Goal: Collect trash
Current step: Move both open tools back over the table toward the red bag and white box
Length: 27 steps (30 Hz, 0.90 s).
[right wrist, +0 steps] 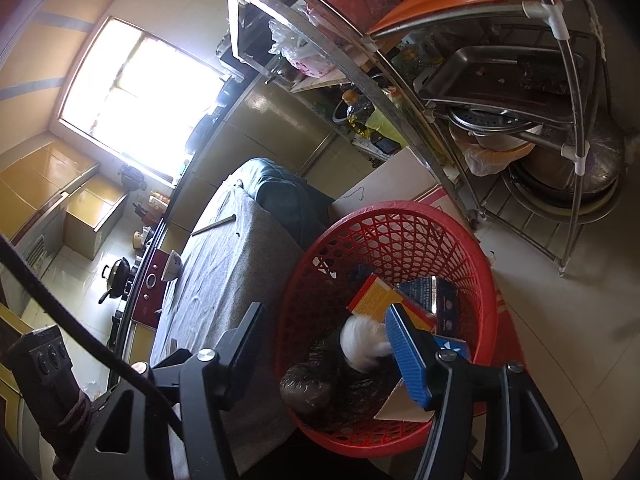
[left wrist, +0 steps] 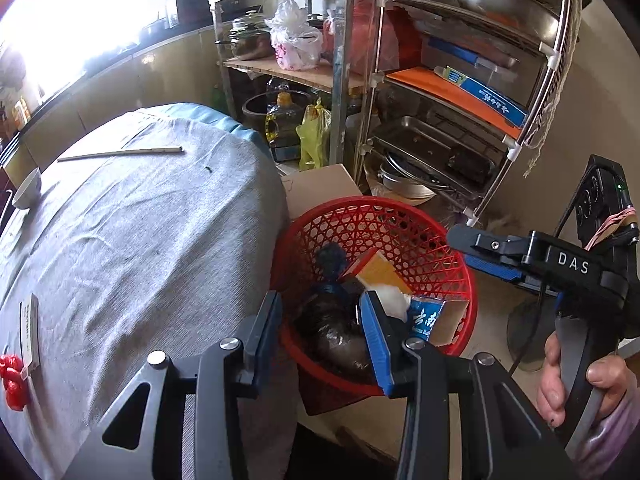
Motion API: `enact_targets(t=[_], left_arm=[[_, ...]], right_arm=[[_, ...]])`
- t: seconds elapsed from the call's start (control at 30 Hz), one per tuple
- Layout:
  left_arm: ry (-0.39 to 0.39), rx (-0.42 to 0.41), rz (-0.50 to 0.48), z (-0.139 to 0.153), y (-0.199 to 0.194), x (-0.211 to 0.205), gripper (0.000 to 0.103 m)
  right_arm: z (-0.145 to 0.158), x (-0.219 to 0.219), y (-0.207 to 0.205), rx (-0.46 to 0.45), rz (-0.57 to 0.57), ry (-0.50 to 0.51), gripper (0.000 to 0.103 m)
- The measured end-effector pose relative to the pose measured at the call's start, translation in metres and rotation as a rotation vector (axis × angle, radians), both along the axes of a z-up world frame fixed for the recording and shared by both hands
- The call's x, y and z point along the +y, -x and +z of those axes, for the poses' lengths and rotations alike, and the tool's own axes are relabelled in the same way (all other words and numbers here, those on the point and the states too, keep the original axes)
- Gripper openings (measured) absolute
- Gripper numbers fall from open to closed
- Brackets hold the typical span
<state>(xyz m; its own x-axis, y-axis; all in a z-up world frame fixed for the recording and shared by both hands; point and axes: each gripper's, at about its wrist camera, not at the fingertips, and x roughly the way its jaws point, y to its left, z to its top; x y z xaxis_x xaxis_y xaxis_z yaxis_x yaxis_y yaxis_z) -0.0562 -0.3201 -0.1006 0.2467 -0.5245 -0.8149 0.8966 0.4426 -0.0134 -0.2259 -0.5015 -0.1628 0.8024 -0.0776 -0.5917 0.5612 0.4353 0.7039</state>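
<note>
Both grippers hang over the bin, and by the look of it a drop has just been made; the step in hand seems to be the release. The right gripper (right wrist: 324,344) stands wide open with nothing between its fingers, and a white crumpled tissue wad (right wrist: 362,342), blurred, sits just beside its blue-padded finger, above or on the pile; I cannot tell whether it has landed. The left gripper (left wrist: 320,332) is likewise spread wide and empty, poised over the near rim of the red plastic lattice basket (left wrist: 460,280).

Inside the basket lie a dark plastic bag tied in a knot (left wrist: 336,332), a yellow and orange carton (right wrist: 376,296), a dark blue box (right wrist: 434,300) and a blue and white carton (left wrist: 428,320).

The basket stands on the floor just beside the grey-clothed tabletop (left wrist: 140,240). Still on the cloth are a red crumpled wrapper (left wrist: 14,382) and a pale paper strip (left wrist: 30,330) near the edge, and farther off a pair of chopsticks (left wrist: 120,154) and a white bowl (left wrist: 27,192).

The next move, I would judge, calls for swinging a gripper back over the tabletop, most likely to the wrapper, and closing on it low against the cloth.
</note>
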Motion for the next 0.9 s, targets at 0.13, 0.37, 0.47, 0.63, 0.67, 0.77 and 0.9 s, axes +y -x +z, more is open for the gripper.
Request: enact_targets(t=[0.13, 0.37, 0.47, 0.63, 0.67, 0.77, 0.9], left_arm=[[0.012, -0.03, 0.028, 0.007, -0.004, 0.019, 0.047], [0.035, -0.129, 0.159, 0.021, -0.026, 0.082, 0.058], [0.043, -0.155, 0.251, 0.025, -0.041, 0.115, 0.063], [0.061, -0.162, 0.39, 0.029, -0.063, 0.163, 0.068], [0.064, -0.166, 0.416, 0.03, -0.066, 0.173, 0.068], [0.059, -0.203, 0.485, 0.032, -0.071, 0.197, 0.068], [0.034, -0.271, 0.549, 0.035, -0.074, 0.225, 0.069]], right_arm=[[0.006, 0.002, -0.003, 0.009, -0.007, 0.036, 0.067], [0.028, 0.027, -0.025, 0.031, 0.025, 0.176, 0.069], [0.039, 0.047, -0.043, 0.029, 0.092, 0.24, 0.072], [0.051, 0.087, -0.077, 0.033, 0.222, 0.302, 0.073], [0.052, 0.095, -0.083, 0.034, 0.247, 0.306, 0.073], [0.054, 0.121, -0.101, 0.043, 0.332, 0.316, 0.073], [0.055, 0.155, -0.122, 0.057, 0.454, 0.347, 0.073]])
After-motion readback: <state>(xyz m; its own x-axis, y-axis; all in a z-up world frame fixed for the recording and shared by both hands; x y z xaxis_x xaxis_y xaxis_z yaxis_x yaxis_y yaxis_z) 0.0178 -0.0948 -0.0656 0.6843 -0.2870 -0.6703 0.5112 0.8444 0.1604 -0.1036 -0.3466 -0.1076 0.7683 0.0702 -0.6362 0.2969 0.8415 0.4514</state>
